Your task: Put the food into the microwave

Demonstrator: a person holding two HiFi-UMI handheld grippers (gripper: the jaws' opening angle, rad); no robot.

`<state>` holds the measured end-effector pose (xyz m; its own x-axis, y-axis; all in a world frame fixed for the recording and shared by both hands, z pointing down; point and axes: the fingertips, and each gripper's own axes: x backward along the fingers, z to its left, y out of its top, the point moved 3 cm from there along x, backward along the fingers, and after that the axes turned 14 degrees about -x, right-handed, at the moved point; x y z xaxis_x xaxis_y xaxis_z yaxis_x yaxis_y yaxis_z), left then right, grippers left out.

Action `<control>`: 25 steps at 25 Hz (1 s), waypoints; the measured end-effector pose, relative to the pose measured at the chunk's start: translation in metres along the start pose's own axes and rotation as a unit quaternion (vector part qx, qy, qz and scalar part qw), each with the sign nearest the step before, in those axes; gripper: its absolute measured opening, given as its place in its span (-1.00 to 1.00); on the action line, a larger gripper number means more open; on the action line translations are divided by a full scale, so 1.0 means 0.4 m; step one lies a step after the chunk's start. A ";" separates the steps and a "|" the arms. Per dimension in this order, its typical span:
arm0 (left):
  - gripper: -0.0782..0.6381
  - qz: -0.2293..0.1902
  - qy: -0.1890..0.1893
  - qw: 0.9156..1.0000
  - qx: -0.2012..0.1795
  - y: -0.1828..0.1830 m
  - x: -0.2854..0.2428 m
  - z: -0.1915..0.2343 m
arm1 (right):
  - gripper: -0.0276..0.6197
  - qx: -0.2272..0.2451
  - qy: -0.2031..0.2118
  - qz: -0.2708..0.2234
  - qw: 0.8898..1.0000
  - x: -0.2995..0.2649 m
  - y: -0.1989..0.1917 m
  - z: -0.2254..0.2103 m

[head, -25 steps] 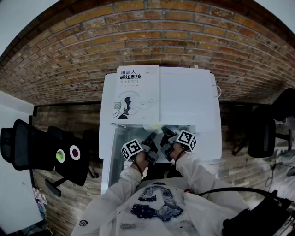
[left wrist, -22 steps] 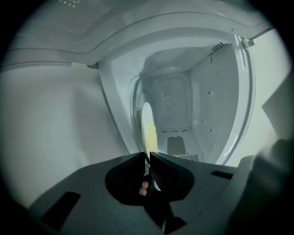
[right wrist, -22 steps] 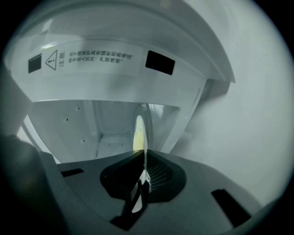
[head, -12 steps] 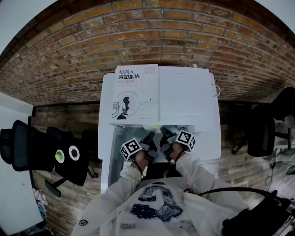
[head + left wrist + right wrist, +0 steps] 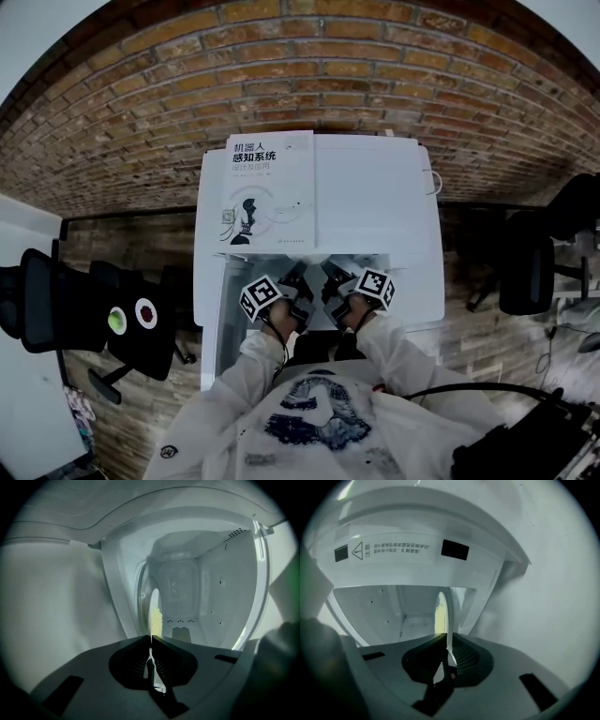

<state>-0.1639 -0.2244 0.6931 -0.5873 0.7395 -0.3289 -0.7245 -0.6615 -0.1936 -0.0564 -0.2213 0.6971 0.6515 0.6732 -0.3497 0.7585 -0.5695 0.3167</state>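
Note:
A white plate (image 5: 151, 613) shows edge-on, with yellow food (image 5: 156, 619) on it, at the mouth of the open white microwave (image 5: 375, 197). My left gripper (image 5: 151, 639) pinches the plate's left rim, its jaws still closing on it. My right gripper (image 5: 446, 639) is shut on the opposite rim of the plate (image 5: 446, 611), beside the food (image 5: 439, 613). In the head view both grippers, left (image 5: 298, 281) and right (image 5: 330, 278), sit side by side at the microwave's front edge. The top hides the plate there. The lit cavity (image 5: 187, 592) lies straight ahead.
A book (image 5: 272, 192) lies on the microwave's top. The open door (image 5: 225, 314) swings out at the left. A warning label (image 5: 393, 550) sits above the opening. Black office chairs stand at the left (image 5: 75, 309) and right (image 5: 530, 272) on the brick floor.
Both grippers sit slightly closer to the microwave's front edge. The yellow food seen between them earlier is now hidden under the top.

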 end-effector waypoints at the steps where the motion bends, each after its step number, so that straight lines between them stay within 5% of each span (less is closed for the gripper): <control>1: -0.72 -0.003 0.000 1.000 0.002 0.005 -0.003 0.001 | -0.83 -0.001 0.001 0.000 1.000 0.002 0.000 -0.002; 15: -0.72 -0.011 0.006 1.000 -0.004 0.037 -0.032 -0.001 | -0.83 -0.003 0.001 -0.001 1.000 0.017 0.005 -0.003; 25: -0.64 -0.002 0.022 0.999 -0.048 0.030 -0.034 -0.020 | -0.83 -0.005 -0.002 -0.001 1.000 0.020 0.004 -0.012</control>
<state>-0.1617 -0.2434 0.6878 -0.5659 0.7380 -0.3675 -0.6880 -0.6683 -0.2827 -0.0503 -0.2145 0.6991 0.6494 0.6731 -0.3537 0.7601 -0.5627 0.3249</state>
